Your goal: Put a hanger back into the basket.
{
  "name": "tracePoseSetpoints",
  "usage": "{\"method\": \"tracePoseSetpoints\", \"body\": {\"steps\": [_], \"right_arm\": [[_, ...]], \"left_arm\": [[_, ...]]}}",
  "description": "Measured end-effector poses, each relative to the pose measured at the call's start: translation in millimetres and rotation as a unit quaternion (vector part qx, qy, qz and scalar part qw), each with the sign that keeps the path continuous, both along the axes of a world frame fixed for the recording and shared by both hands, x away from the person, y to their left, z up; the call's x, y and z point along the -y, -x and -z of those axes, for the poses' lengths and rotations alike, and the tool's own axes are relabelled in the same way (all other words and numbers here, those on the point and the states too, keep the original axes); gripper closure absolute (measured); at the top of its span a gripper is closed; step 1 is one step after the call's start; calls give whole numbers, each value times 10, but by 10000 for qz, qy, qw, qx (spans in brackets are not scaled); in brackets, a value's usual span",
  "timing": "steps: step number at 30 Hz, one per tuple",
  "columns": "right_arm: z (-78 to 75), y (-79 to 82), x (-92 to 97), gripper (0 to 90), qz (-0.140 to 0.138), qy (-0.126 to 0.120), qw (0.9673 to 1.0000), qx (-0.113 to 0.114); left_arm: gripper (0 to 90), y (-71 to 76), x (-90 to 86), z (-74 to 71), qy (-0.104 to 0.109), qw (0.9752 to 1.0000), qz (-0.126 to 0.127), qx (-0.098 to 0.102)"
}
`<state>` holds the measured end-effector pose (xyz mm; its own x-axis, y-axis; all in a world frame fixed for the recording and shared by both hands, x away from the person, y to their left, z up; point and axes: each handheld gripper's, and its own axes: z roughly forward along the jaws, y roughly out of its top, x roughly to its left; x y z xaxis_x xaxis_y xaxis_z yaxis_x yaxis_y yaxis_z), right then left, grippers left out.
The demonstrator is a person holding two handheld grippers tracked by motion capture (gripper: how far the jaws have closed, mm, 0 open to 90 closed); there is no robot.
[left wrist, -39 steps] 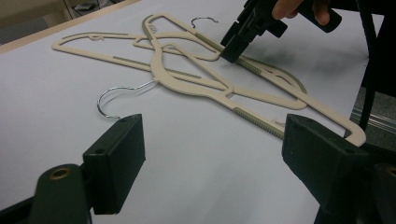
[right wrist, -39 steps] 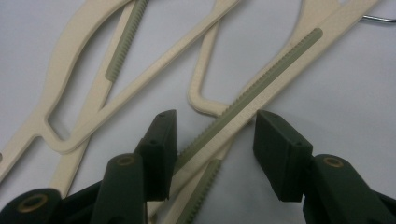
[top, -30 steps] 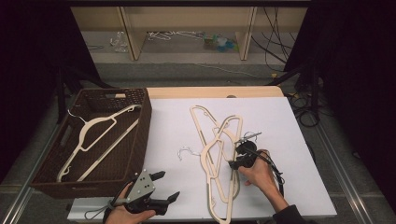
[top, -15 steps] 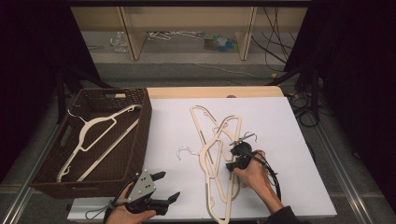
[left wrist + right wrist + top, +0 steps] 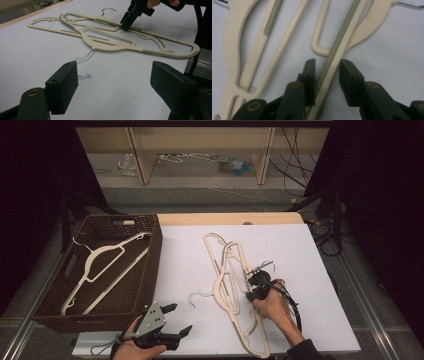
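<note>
Two cream plastic hangers [image 5: 223, 292] lie crossed on the white table top [image 5: 310, 265]. In the right gripper view, a hanger arm with a grey ribbed strip [image 5: 339, 47] runs between the jaws of my right gripper [image 5: 327, 62]. The jaws straddle that arm with a gap still showing, so the gripper is open. The high view shows this gripper [image 5: 251, 290] low over the crossed hangers. My left gripper [image 5: 180, 318] hovers open and empty near the front edge. Its own view looks at a wire hook [image 5: 83, 58], the hangers [image 5: 110, 46] and the right gripper [image 5: 125, 23].
A brown wicker basket [image 5: 152, 250] stands at the table's left and holds another cream hanger [image 5: 107, 252]. Past the far edge are a wooden shelf frame [image 5: 137, 155] and loose cables [image 5: 325, 235] on the floor.
My right gripper has slid a little to the left and settled over the hanger arm. The left gripper has stayed put.
</note>
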<state>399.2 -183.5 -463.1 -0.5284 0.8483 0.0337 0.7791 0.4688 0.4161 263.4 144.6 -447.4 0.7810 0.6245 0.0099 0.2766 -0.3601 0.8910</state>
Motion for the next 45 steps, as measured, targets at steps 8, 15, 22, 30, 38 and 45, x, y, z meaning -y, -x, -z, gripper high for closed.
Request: {"method": "tracePoseSetpoints", "body": {"steps": [8,15,22,30,38,45], "right_arm": [[-32,-28,67,718,36,-295,9995,-127],[-44,-35,95,757,-85,-322,9994,-125],[-101,-24,95,779,-280,-350,9989,-111],[-287,17,75,791,-593,-319,9977,83],[-448,66,36,793,-882,-207,9956,257],[-537,114,-10,793,-939,-217,9951,222]], "left_arm": [[224,-5,-3,2,-4,10000,7,-7],[224,-4,-2,2,-8,10000,11,-11],[224,-40,13,18,-92,10000,9,22],[230,-227,151,82,-590,9979,15,269],[260,-496,444,252,-1423,9875,329,588],[281,-604,595,325,-2035,9710,658,1065]]}}
